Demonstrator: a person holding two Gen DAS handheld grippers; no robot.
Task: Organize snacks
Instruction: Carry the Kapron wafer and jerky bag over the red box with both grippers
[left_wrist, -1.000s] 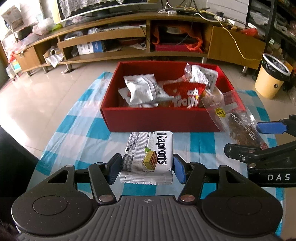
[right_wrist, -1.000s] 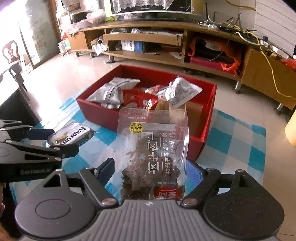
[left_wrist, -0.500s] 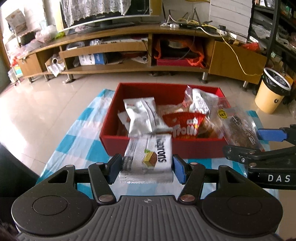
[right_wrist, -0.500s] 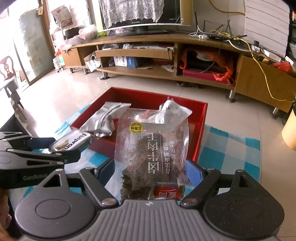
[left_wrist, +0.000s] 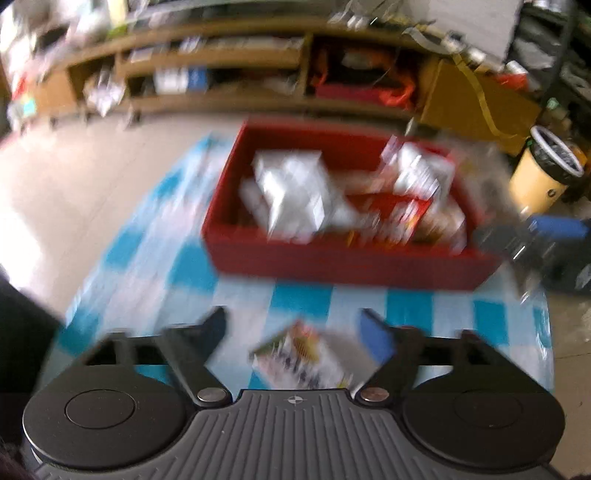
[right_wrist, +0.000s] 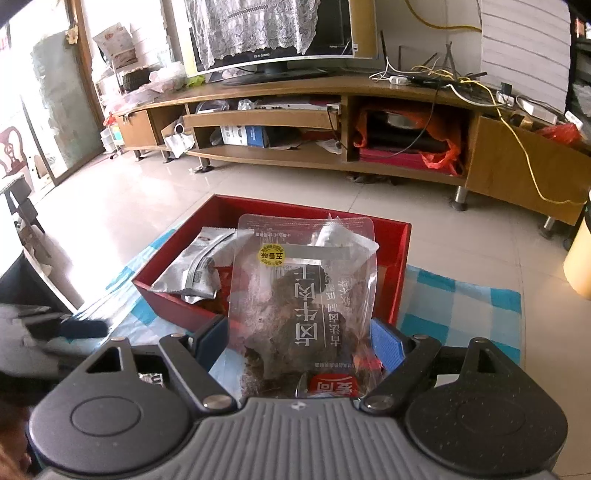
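Observation:
The left wrist view is motion-blurred. My left gripper (left_wrist: 295, 328) has its jaws opening, and the white Kaprons wafer pack (left_wrist: 303, 356) sits loose and askew between and below them on the checked cloth, with neither pad touching it. Ahead stands the red box (left_wrist: 332, 262) holding silver and red snack packs. My right gripper (right_wrist: 297, 339) is shut on a clear bag of dried meat (right_wrist: 306, 288), held upright in front of the red box (right_wrist: 399, 236). The left gripper (right_wrist: 74, 328) shows as a blur at the left edge.
The blue-and-white checked cloth (right_wrist: 461, 306) lies on a tiled floor under the box. A long wooden TV stand (right_wrist: 332, 122) runs across the back. A yellow waste bin (left_wrist: 543, 177) stands at the right. Silver packs (right_wrist: 199, 269) lean in the box's left half.
The left jaws have spread apart and the wafer pack has slipped out and turned below them. The right gripper has lifted slightly with the clear bag, still gripped.

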